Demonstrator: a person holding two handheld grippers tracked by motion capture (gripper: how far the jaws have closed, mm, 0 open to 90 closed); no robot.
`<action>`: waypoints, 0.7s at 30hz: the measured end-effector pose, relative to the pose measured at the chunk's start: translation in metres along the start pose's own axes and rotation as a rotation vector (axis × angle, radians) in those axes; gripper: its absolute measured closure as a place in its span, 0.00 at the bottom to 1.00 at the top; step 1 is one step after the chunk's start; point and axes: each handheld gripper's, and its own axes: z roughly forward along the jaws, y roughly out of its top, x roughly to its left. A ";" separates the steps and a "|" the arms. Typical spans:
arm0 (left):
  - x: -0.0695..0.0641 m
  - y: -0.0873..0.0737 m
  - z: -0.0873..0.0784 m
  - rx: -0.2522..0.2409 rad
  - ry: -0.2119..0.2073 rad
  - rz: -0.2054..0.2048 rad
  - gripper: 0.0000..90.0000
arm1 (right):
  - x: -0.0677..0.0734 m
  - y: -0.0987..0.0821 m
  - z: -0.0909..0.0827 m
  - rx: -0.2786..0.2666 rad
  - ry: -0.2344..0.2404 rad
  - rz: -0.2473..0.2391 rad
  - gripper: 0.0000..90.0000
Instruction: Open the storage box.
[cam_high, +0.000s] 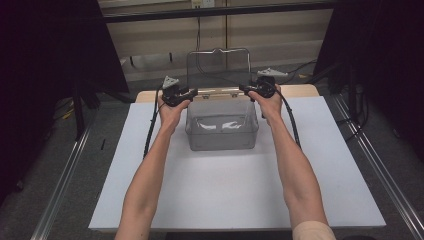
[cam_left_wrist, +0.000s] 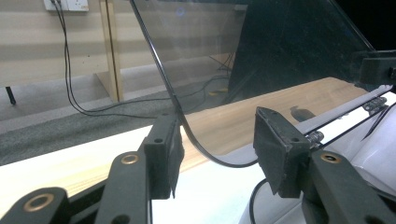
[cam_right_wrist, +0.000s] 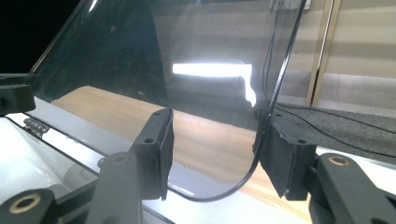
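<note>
While the clear box (cam_high: 221, 125) sat mid-table with its lid (cam_high: 218, 67) raised upright at the far hinge, the left gripper (cam_high: 186, 94) and right gripper (cam_high: 248, 89) flanked the lid's lower corners; jaws apart, edge between them, seemingly unclamped.

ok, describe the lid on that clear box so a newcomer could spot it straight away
Start at the white board covering the table. Near its far edge stands a clear plastic box, between the left gripper and right gripper. The lid is the see-through panel standing upright from the box's far rim on hinges, with rounded corners and a dark edge, the tallest thing there.
</note>
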 end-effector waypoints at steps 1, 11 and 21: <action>0.000 0.000 0.000 0.002 -0.002 0.000 0.58 | 0.000 0.000 0.000 0.002 0.000 0.000 0.52; -0.001 -0.001 0.001 0.004 0.033 0.017 0.55 | 0.001 -0.003 0.001 0.031 -0.004 0.049 0.39; 0.000 -0.005 0.001 0.009 0.013 -0.012 0.47 | 0.011 -0.006 0.005 0.028 -0.006 0.020 0.36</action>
